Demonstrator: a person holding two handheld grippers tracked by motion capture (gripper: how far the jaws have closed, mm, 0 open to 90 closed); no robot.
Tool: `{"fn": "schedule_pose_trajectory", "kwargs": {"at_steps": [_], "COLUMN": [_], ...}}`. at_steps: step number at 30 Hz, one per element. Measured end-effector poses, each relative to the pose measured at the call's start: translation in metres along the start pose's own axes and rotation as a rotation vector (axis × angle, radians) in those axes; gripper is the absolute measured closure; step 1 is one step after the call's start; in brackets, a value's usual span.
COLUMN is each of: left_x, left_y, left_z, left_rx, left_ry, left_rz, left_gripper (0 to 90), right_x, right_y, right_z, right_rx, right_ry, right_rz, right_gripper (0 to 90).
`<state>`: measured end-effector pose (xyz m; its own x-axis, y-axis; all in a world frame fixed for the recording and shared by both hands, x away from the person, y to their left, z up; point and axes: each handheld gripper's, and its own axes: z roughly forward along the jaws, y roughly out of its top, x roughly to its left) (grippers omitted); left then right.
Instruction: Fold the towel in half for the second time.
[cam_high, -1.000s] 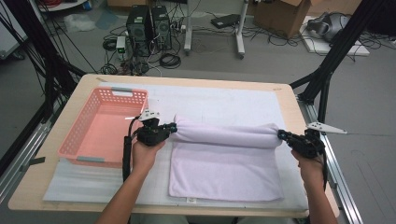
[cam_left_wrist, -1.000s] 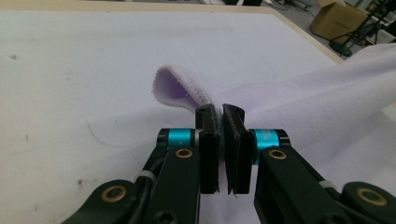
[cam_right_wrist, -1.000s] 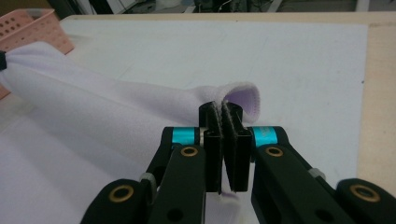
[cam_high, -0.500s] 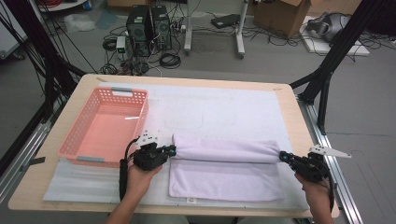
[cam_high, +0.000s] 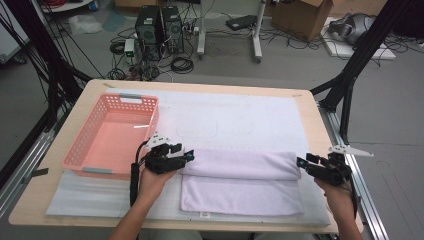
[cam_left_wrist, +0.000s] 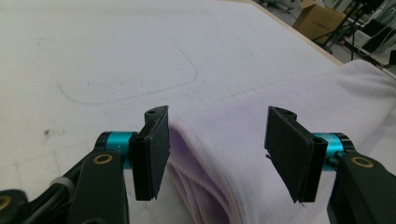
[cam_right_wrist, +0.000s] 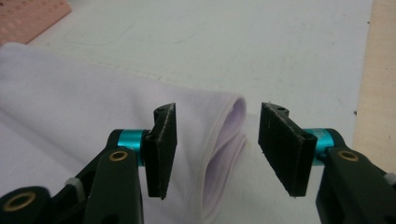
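— Desk (cam_high: 320, 165) first: what lies on it?

— White padding over most of it, a pink basket (cam_high: 111, 134) at the left, and a lilac towel (cam_high: 240, 182) near the front edge, its far part folded over onto the near part.

— And the left claw (cam_high: 186, 156)?

— At the fold's left end, jaws just opened, spread either side of the layered edge; the pads seem clear of the cloth, though it's close.

— The right claw (cam_high: 302, 163)?

— At the fold's right end, likewise just opened, the folded corner lying between its parted jaws, not pinched.
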<state>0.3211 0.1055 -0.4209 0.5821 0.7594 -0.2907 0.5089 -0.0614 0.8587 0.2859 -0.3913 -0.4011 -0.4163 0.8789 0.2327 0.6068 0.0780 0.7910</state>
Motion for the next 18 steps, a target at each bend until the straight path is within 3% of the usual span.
{"fn": "schedule_pose_trajectory", "kwargs": {"at_steps": [5,7,8,9,11,12,18], "left_x": [0.009,0.01,0.01,0.009,0.008,0.007,-0.005], "left_y": [0.0,-0.003,-0.003,-0.004,-0.004,-0.004,-0.004], "left_z": [0.023,0.028,0.029,0.03,0.028,0.027,0.002], "left_rx": [0.069,0.106,0.114,0.128,0.129,0.12,0.037], "left_ry": [-0.001,-0.004,-0.01,-0.018,-0.026,-0.028,-0.092], "left_rz": [-0.054,-0.051,-0.05,-0.039,-0.028,-0.025,0.018], "left_gripper": [42.8,49.8,57.6,66.7,78.7,80.0,80.6], "right_x": [-0.004,-0.005,-0.006,-0.007,-0.007,-0.005,0.004], "right_y": [0.024,0.028,0.028,0.027,0.025,0.024,0.013], "right_z": [0.031,0.043,0.05,0.053,0.056,0.053,0.027], "right_rx": [0.071,0.117,0.143,0.16,0.193,0.172,0.058], "right_ry": [0.003,-0.016,-0.013,-0.011,0.004,-0.004,0.029], "right_rz": [0.001,0.003,0.005,0.002,-0.023,-0.048,-0.068], "right_gripper": [44.0,44.3,46.6,51.7,79.1,83.0,84.2]}}
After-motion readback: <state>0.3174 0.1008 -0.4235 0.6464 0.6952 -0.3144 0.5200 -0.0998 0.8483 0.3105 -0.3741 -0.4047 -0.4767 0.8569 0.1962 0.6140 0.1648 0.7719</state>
